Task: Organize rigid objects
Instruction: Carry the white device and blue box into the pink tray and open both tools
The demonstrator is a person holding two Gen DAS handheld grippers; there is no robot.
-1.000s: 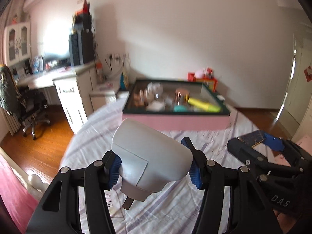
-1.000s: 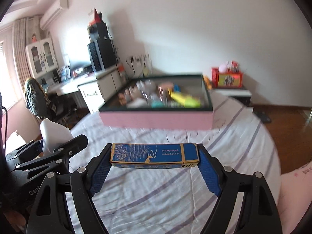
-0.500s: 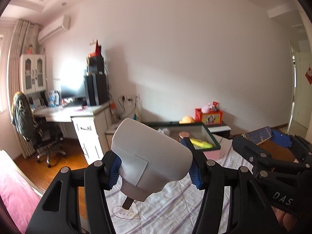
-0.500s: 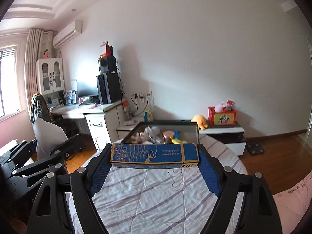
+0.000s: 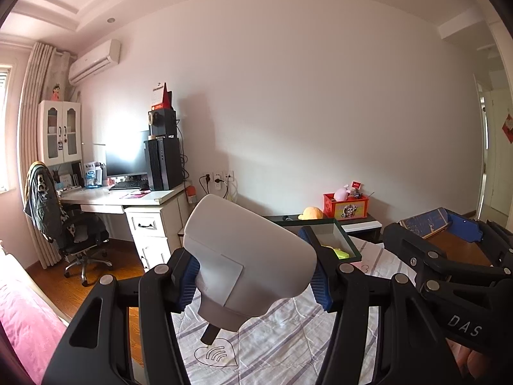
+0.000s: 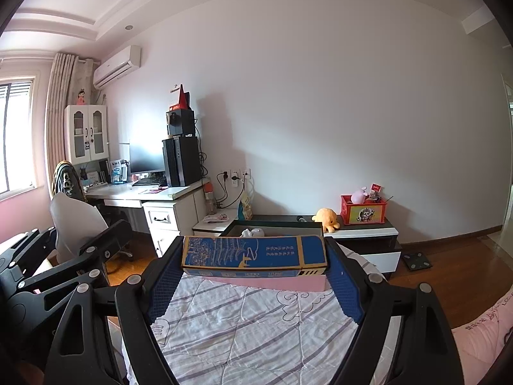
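Observation:
My left gripper [image 5: 253,269] is shut on a grey-white plastic plug-like device [image 5: 247,256], held up above the bed. My right gripper [image 6: 255,256] is shut on a flat blue box [image 6: 253,253] with gold print, gripped by its two ends. The pink tray with a dark rim [image 6: 275,224] sits at the far end of the bed, mostly hidden behind the blue box; its right corner shows in the left wrist view [image 5: 346,247] with a yellow item inside. Each gripper shows in the other's view: the right [image 5: 449,227], the left [image 6: 77,234].
The bed has a striped white quilt [image 6: 243,320]. A desk with a computer [image 6: 150,189] and an office chair [image 5: 54,218] stand at the left. A low black-and-white cabinet [image 6: 368,234] holds a red box and an orange plush toy. Wooden floor lies at the right.
Both grippers have tilted upward and risen with their loads. The pink tray has dropped low in both views and is now mostly hidden.

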